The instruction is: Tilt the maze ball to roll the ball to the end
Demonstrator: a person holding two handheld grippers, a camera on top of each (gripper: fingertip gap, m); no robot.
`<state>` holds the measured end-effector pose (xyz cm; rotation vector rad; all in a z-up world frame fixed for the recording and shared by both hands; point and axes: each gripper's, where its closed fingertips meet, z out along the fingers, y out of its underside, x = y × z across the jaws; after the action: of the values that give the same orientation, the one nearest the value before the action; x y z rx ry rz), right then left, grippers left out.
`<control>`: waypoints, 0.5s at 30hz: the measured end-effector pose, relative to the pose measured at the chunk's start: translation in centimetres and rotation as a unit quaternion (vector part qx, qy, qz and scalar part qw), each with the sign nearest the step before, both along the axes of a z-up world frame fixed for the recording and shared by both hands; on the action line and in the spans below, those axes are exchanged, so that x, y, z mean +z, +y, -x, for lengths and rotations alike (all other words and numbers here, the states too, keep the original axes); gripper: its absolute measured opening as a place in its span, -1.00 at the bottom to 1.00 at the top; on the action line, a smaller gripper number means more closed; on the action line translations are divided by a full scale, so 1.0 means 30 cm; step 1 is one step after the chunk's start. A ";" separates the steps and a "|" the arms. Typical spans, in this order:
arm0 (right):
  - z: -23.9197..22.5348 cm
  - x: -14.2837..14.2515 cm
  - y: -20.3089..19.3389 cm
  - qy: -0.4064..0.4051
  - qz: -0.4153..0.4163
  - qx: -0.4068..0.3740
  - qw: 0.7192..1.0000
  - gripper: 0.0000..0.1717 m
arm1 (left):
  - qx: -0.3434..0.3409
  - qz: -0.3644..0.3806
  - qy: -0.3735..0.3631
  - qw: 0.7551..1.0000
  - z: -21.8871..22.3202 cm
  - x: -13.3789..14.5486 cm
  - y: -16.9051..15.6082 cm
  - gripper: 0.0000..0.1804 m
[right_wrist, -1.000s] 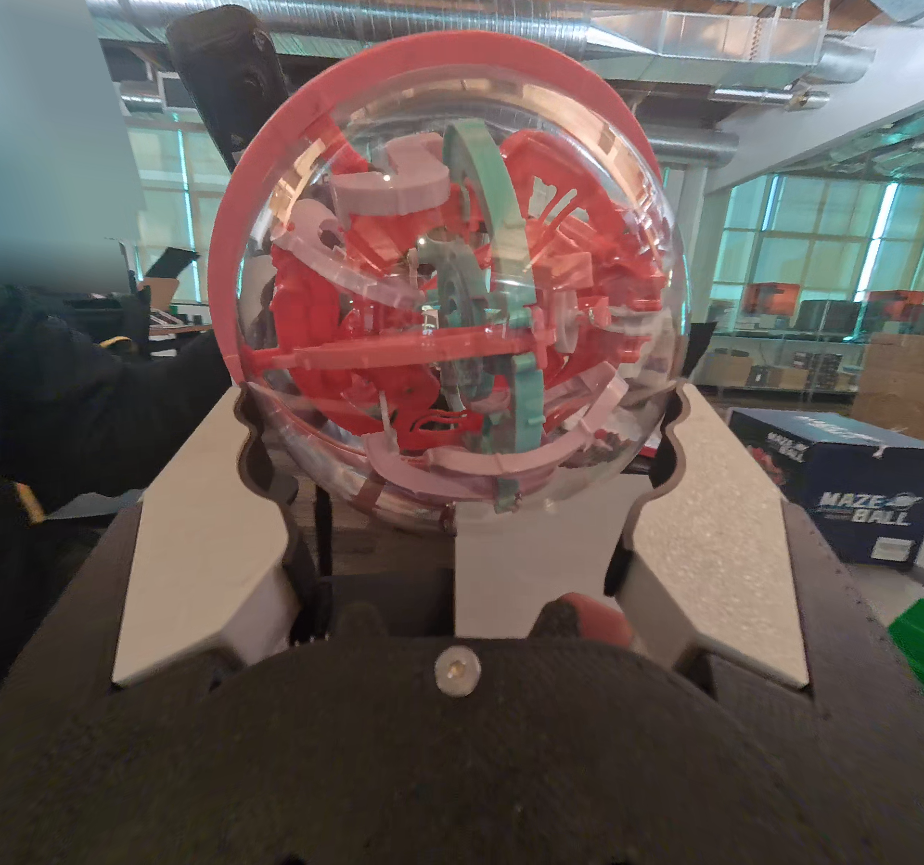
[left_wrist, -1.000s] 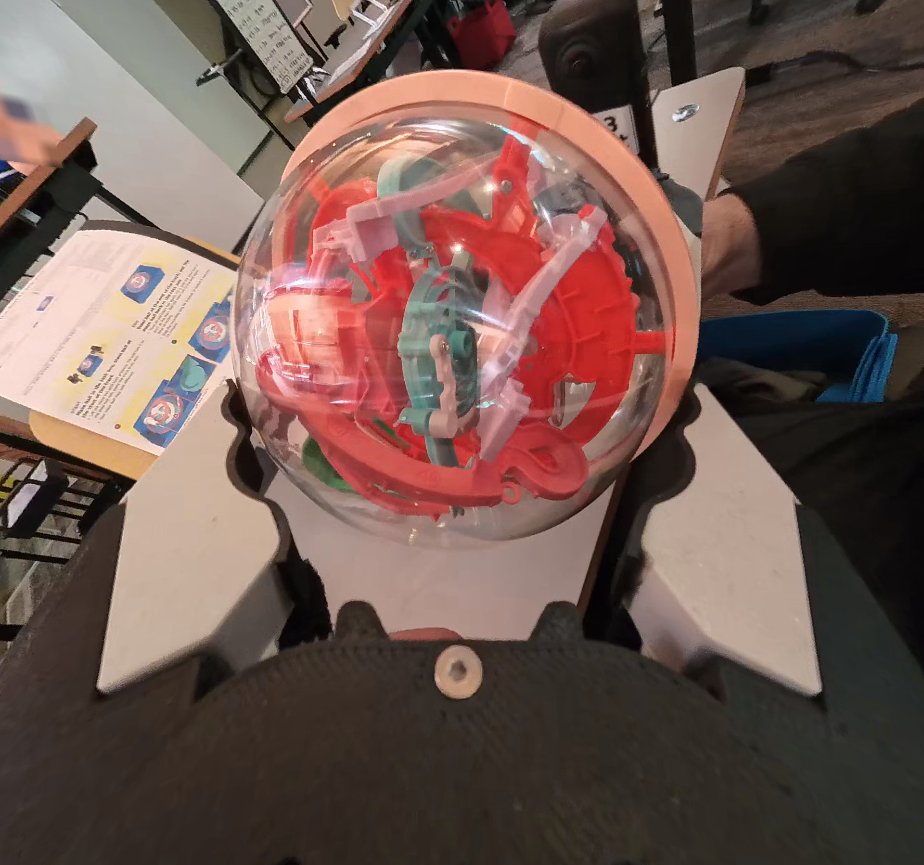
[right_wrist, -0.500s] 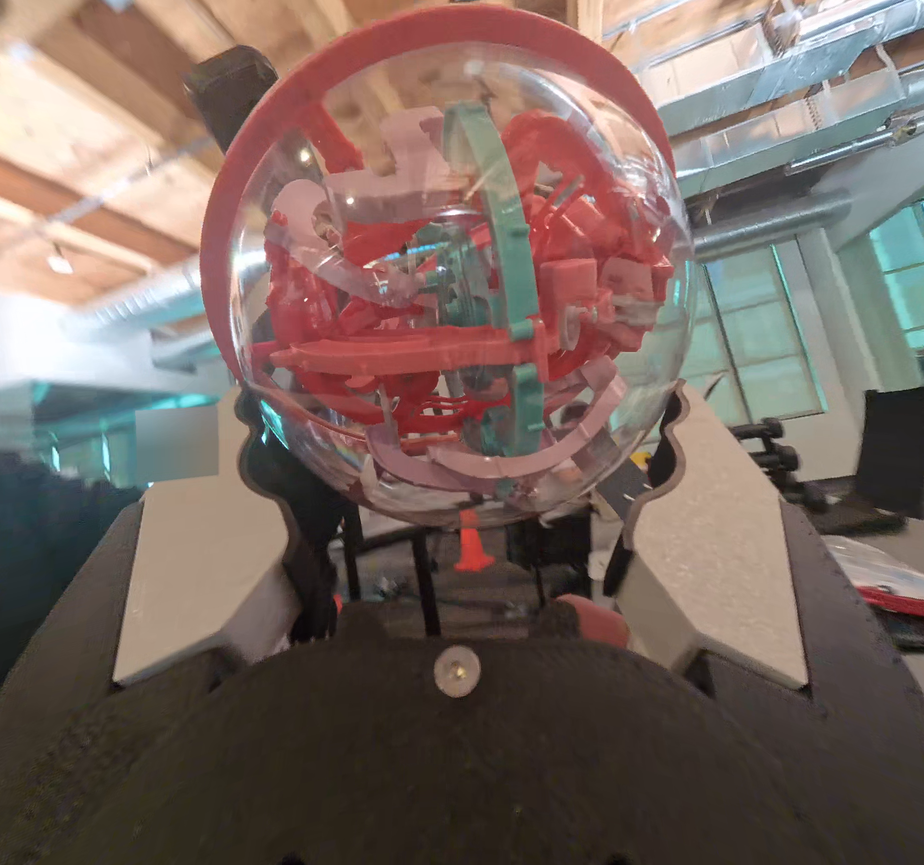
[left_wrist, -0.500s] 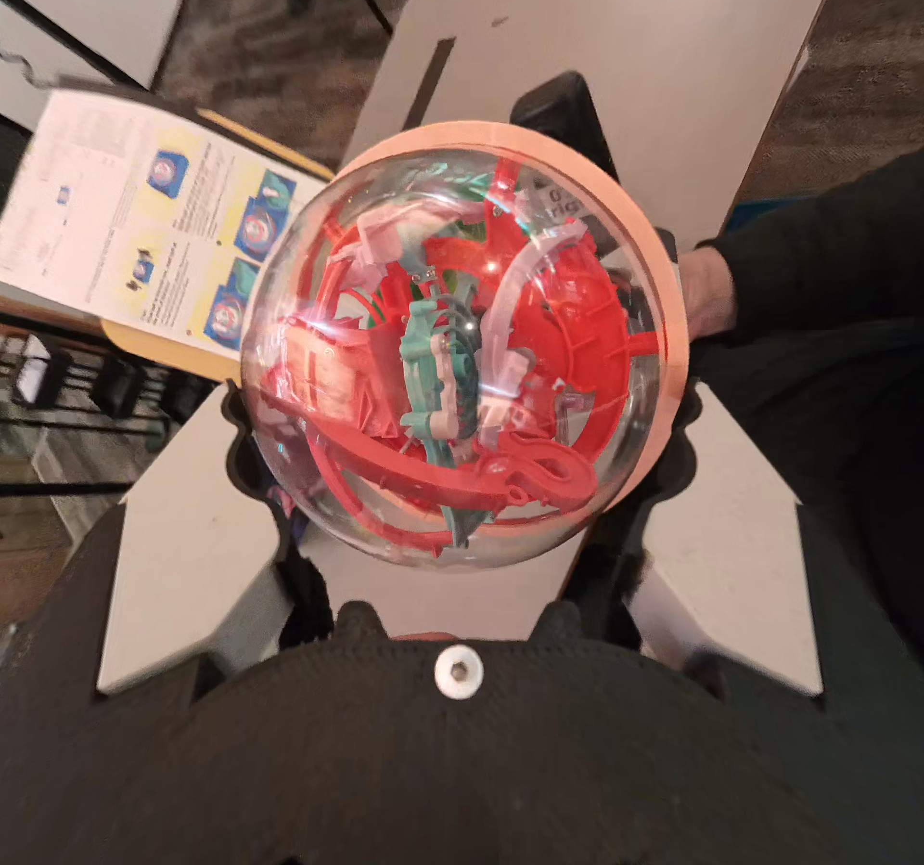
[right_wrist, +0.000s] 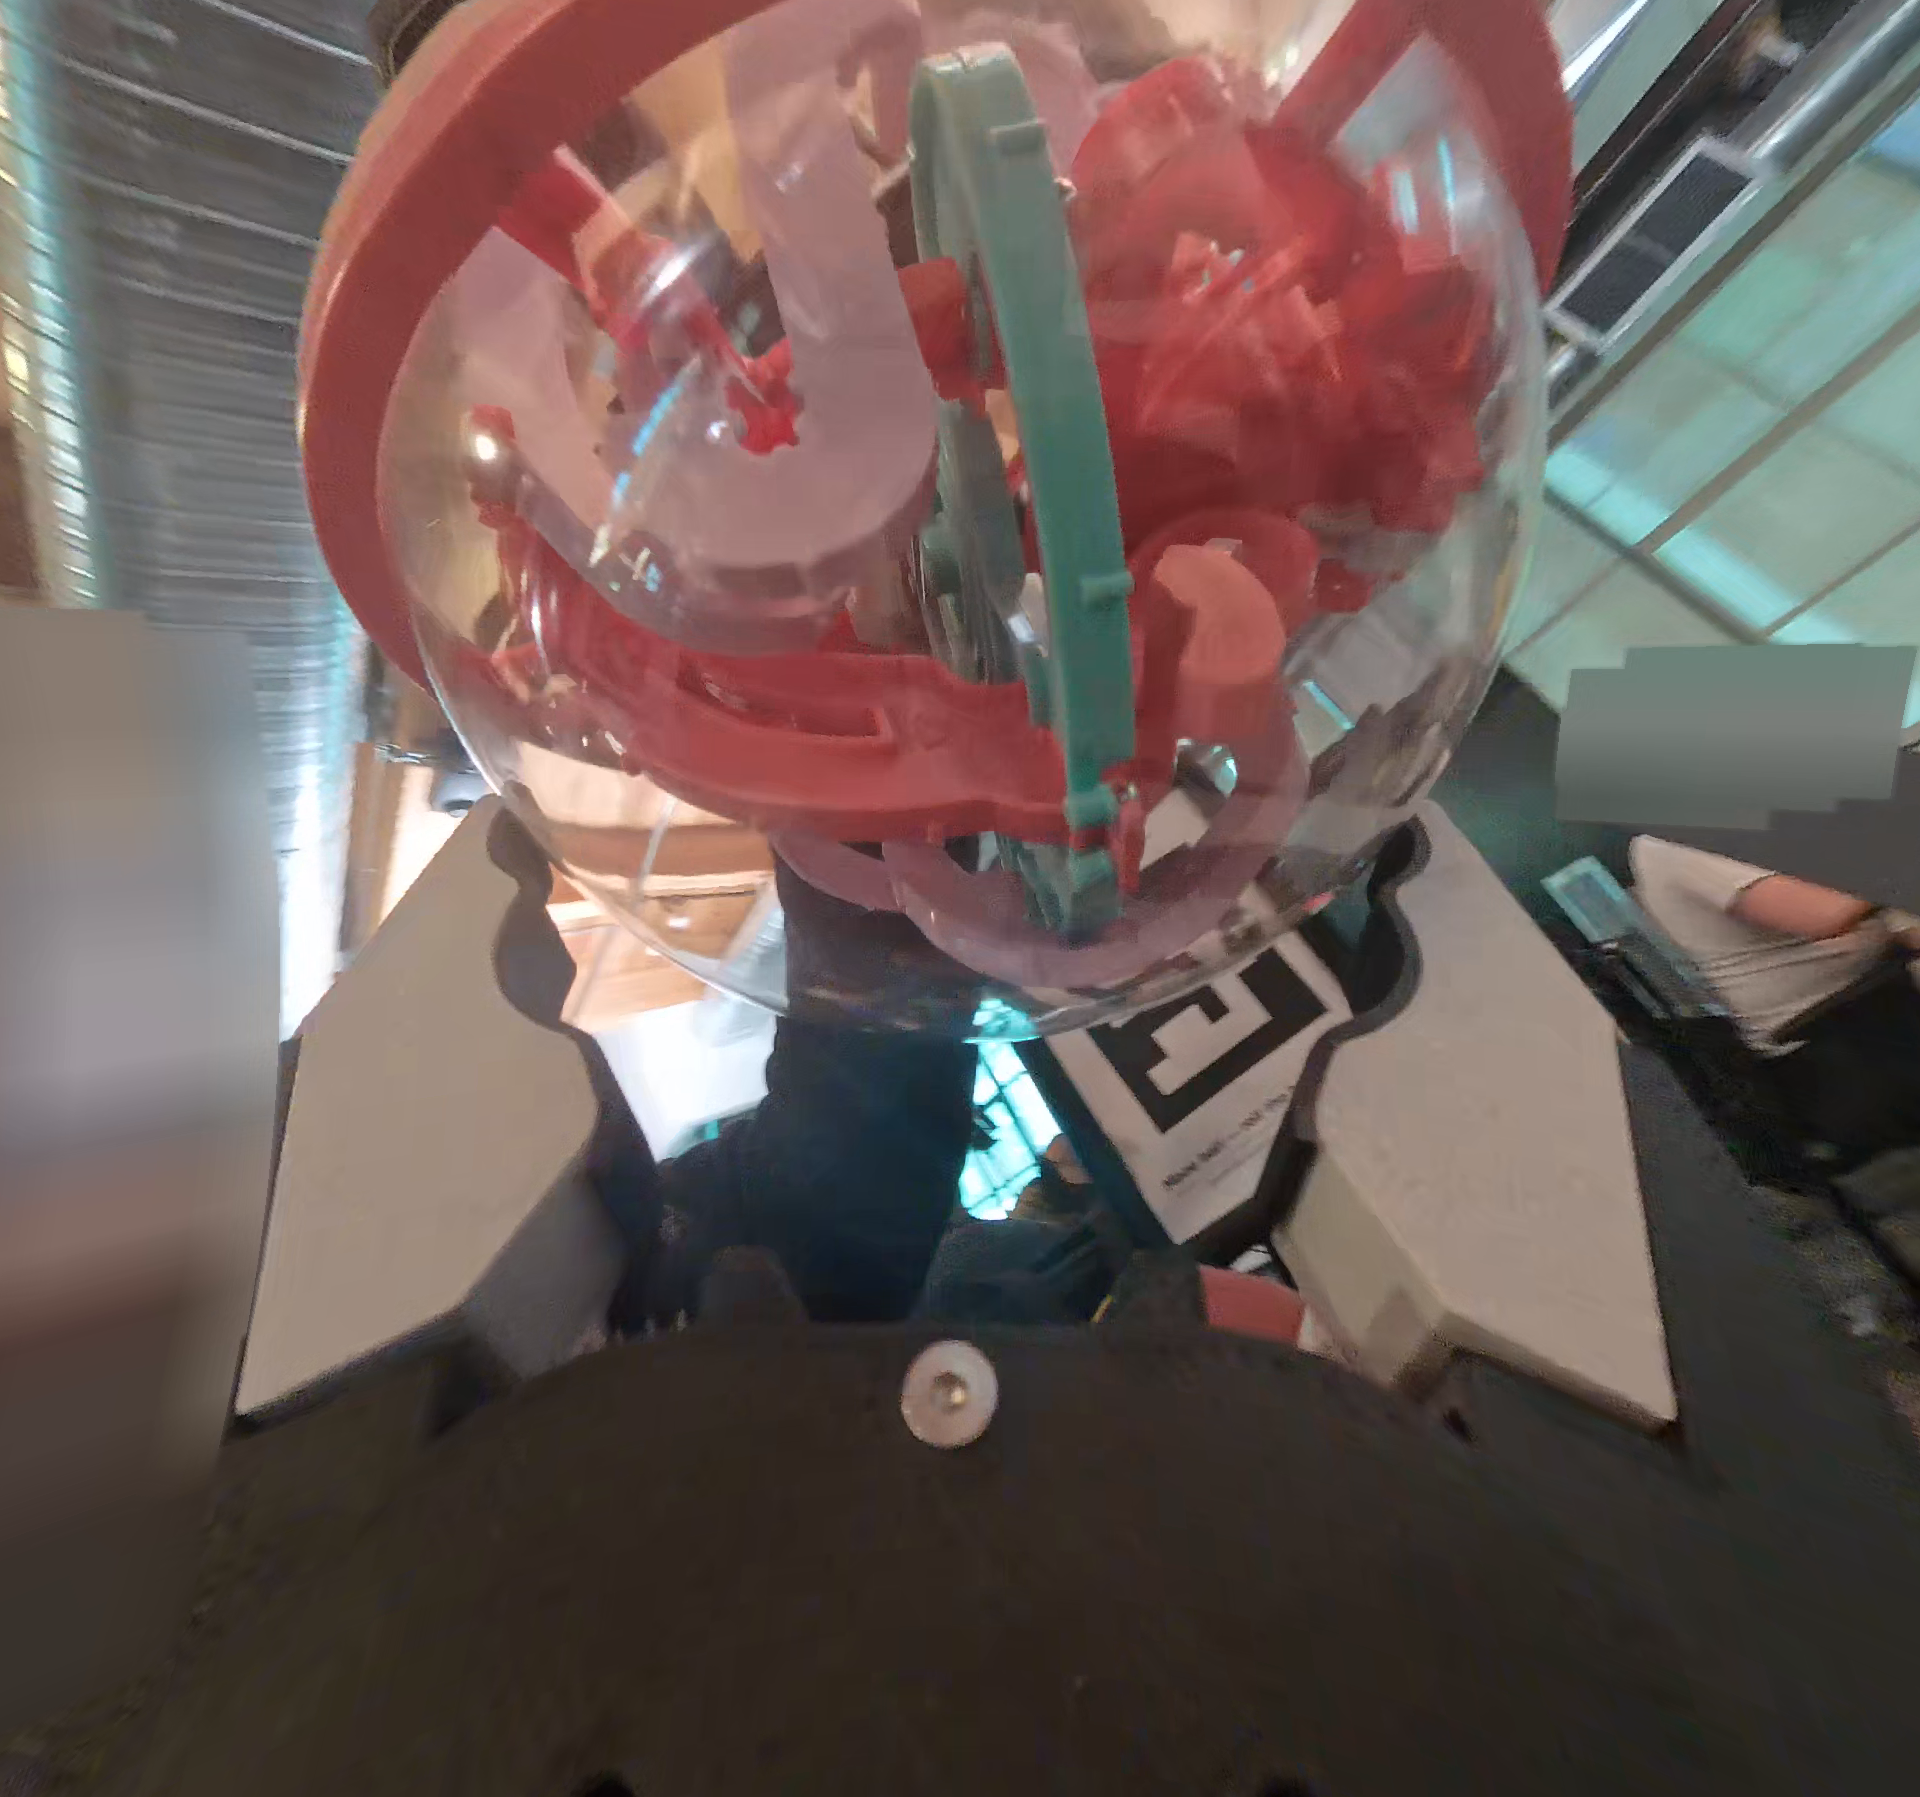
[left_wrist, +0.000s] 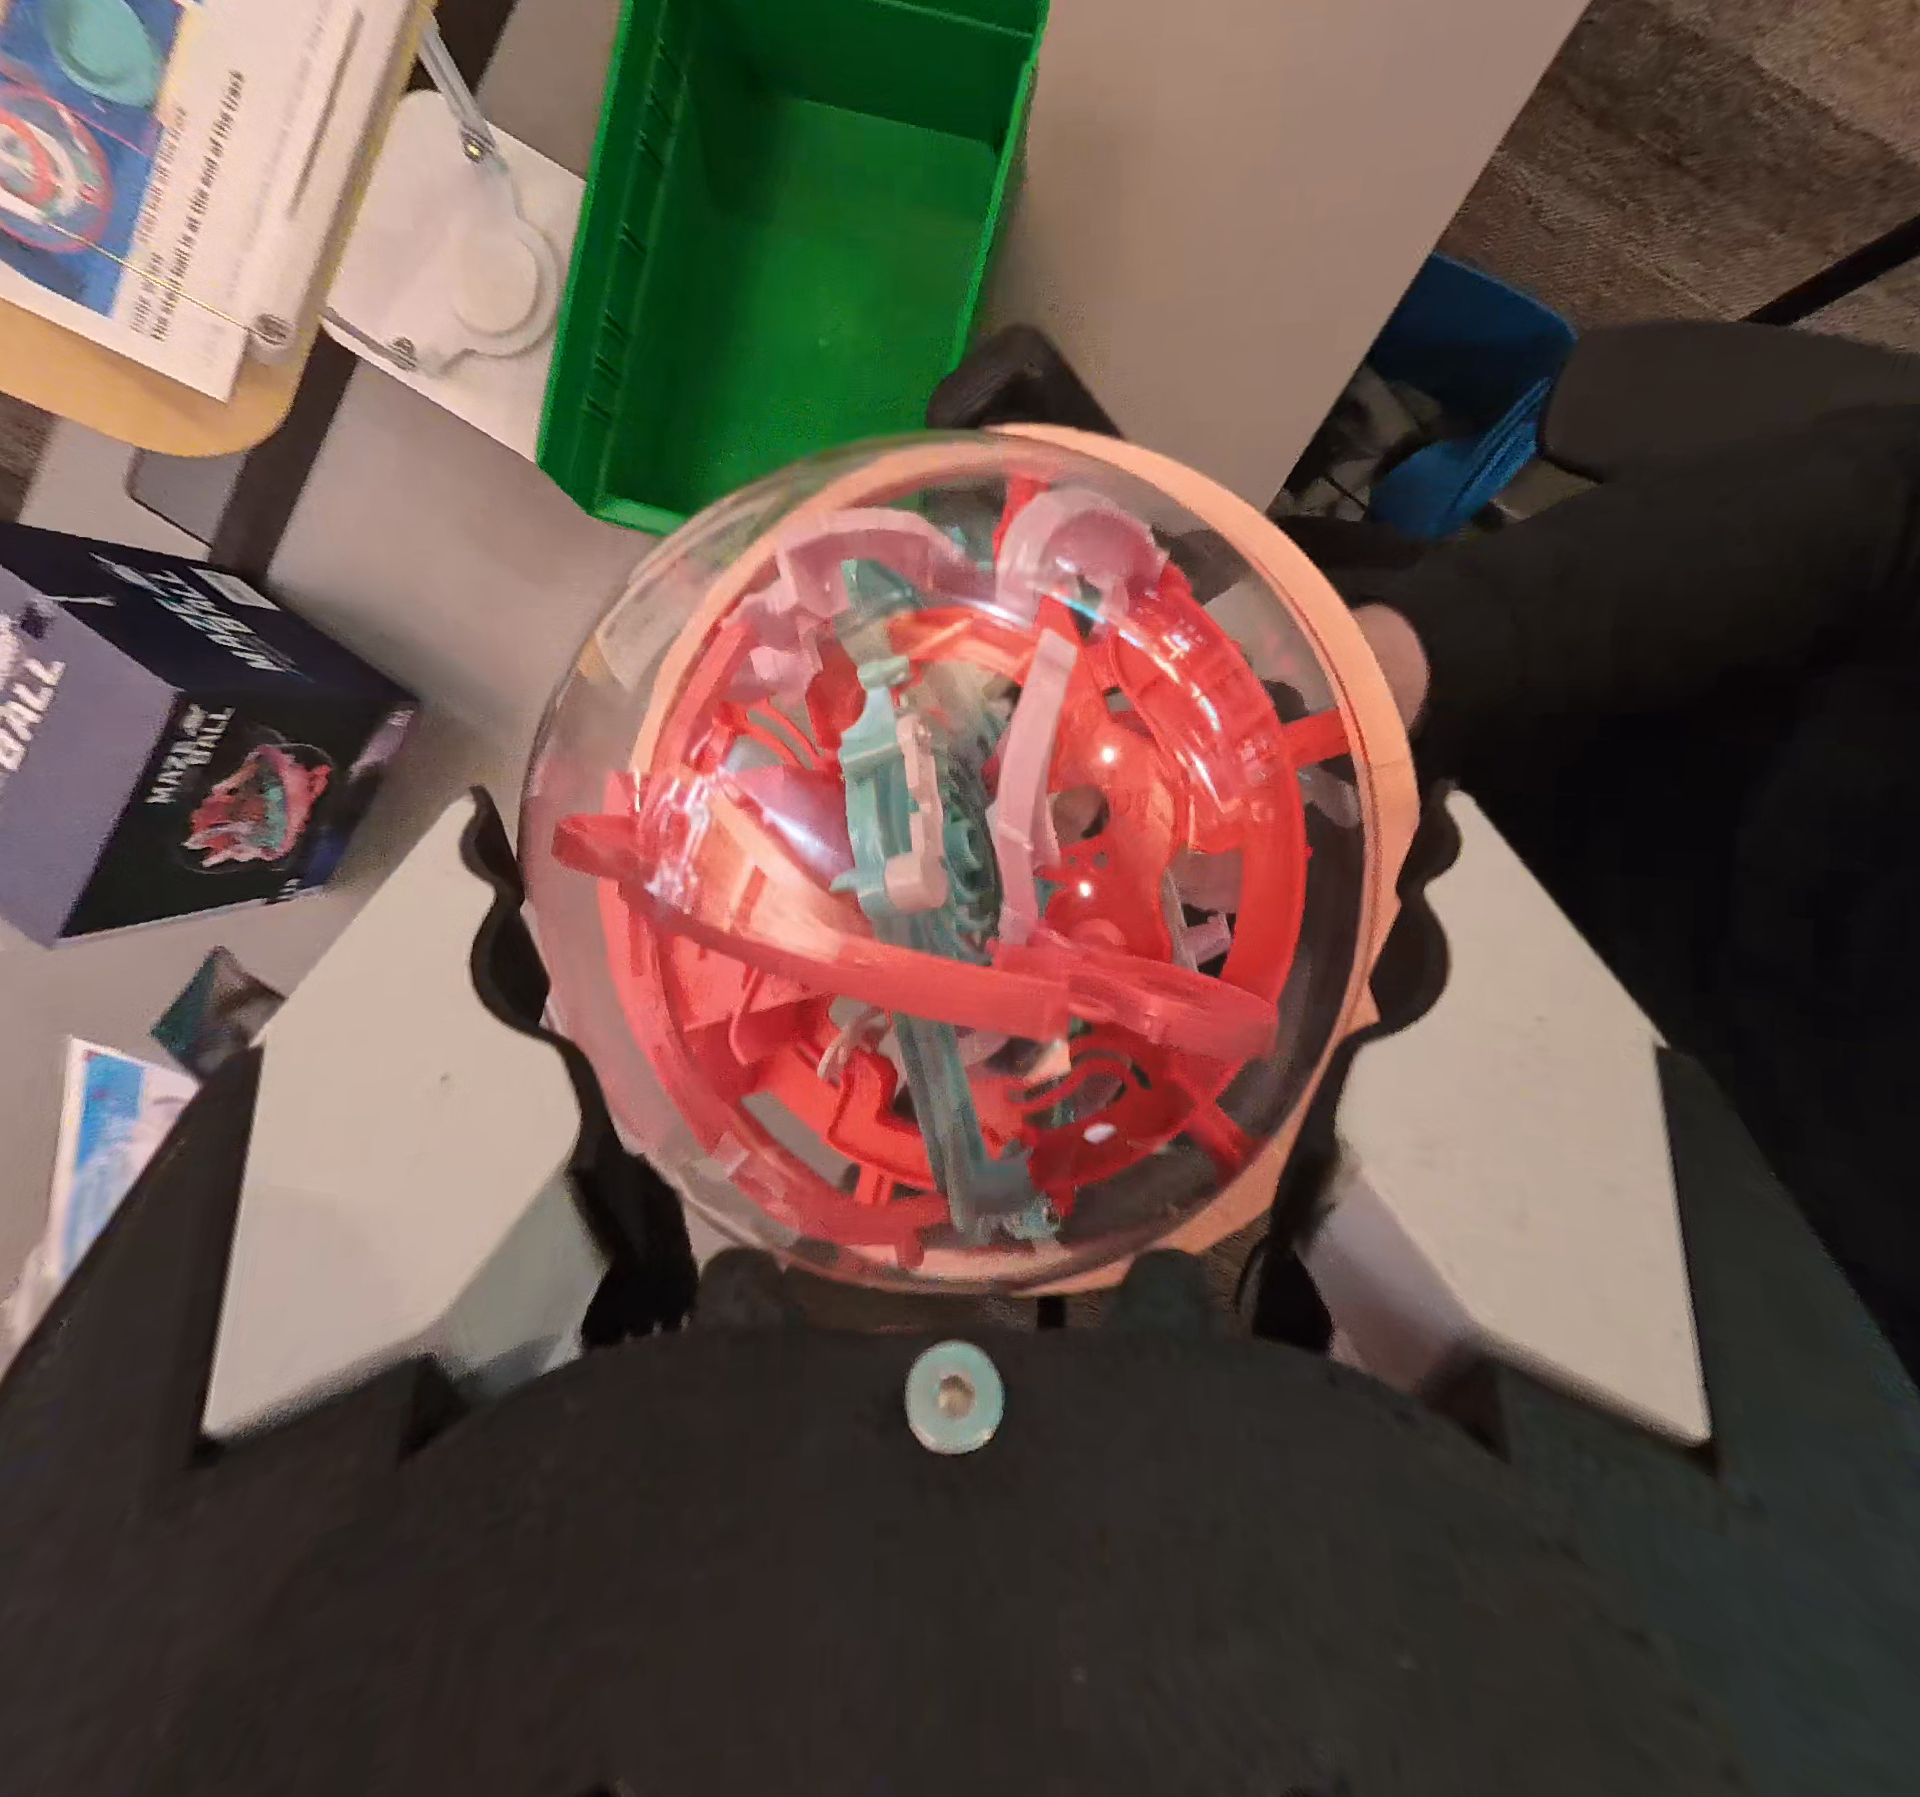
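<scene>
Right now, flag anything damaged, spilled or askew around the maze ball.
Nothing stands out. The maze ball looks intact, with both claws, left claw and right claw, closed against its clear shell. The green bin stands upright on the table.

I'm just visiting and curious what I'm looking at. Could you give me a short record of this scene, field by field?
Held object: clear maze ball with red, teal and pink tracks
Left gripper: pads against the ball's sides
Right gripper: also clamping the ball
Below: green bin, looks empty
Beside it: dark printed box, instruction sheet
Surface: pale table
</scene>
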<state>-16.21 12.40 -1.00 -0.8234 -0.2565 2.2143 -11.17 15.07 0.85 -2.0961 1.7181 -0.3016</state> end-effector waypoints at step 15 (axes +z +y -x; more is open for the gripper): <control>0.023 0.013 -0.035 -0.026 -0.128 -0.111 0.985 0.77 | -0.068 -0.111 0.034 0.991 -0.034 0.027 -0.075 0.75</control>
<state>-16.88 11.35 -0.61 -0.7310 -0.4441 1.9056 -10.14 12.81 1.65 -1.8540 1.8455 -0.0744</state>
